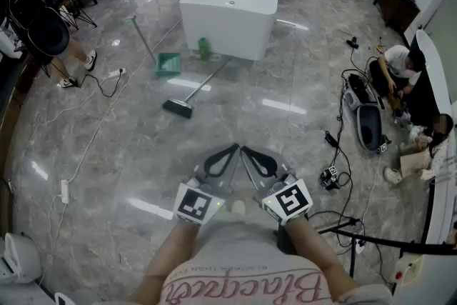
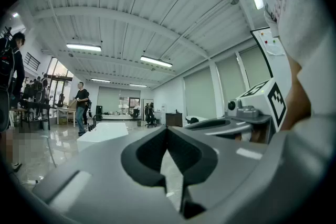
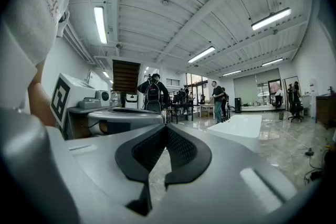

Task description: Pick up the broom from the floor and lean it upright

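Left claw (image 1: 235, 148) and right claw (image 1: 245, 150) both closed tight, empty, side by side and level. Broom (image 1: 203, 84) lies flat on the floor (image 1: 285, 132) well ahead of them, handle toward the white tub (image 1: 232, 3). Green dustpan (image 1: 168, 65) and green bottle (image 1: 204, 48) near it.

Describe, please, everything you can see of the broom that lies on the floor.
The broom lies flat on the glossy grey floor, not yet picked up. Its dark green head is at the lower left; the long, thin, pale handle runs up and right toward the foot of the white tub. Whether it touches the tub is unclear. Nothing holds it.
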